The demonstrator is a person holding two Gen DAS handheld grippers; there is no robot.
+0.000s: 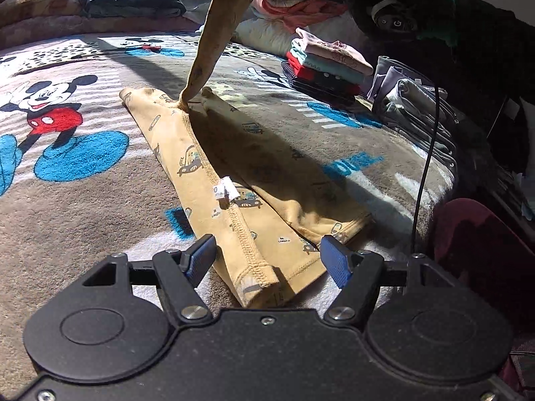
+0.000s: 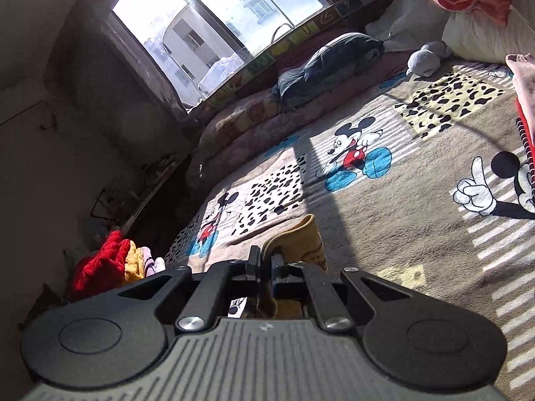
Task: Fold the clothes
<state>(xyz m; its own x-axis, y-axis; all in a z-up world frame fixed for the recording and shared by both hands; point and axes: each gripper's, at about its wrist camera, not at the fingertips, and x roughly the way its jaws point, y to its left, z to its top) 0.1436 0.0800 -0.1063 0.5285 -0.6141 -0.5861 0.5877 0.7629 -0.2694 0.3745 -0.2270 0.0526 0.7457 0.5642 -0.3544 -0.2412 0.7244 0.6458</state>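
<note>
Little can be read. The blanket on the bed carries large blue block letters near its right edge, but shadow and folds cut them off and no word comes out whole. The yellow garment has tiny captions under its printed cars, too small to make out, and its white tag shows only illegible marks. The coloured strip below the window bears large letter-like shapes, blurred.

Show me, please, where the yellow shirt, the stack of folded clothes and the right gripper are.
yellow shirt (image 1: 200, 167): left wrist view, on its flat body.
stack of folded clothes (image 1: 326, 67): left wrist view, on its side.
right gripper (image 2: 265, 264): right wrist view, between fingertips clamping the sleeve.
</note>
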